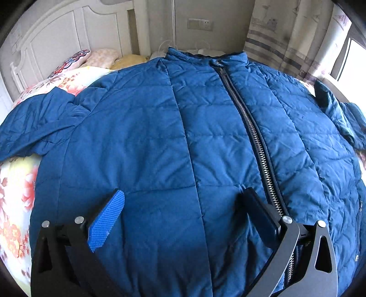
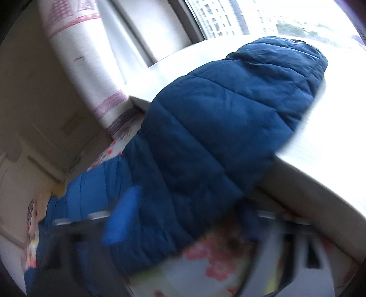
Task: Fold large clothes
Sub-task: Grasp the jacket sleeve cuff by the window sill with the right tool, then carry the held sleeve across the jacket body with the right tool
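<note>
The blue quilted jacket point(image 1: 183, 137) is lying zipped, front up, on the floral bed point(image 1: 16, 201). The left gripper point(image 1: 183, 205) is hovering spread apart; the right gripper point(image 2: 189, 219), too blurred to judge, is nearing the sleeve point(image 2: 228, 109), likely for folding inward.

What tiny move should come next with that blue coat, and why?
Probably close the right claw on the sleeve and carry it across the coat. The coat lies zipped and flat on the bed, and that sleeve still sticks out onto the window ledge; the blurred claw looks open around it.

A white panelled headboard point(image 1: 57, 38), wall sockets point(image 1: 200, 24), striped curtain point(image 1: 274, 38) and a daylit window point(image 2: 228, 18) bordered the floral-sheeted bed point(image 1: 16, 194).
</note>
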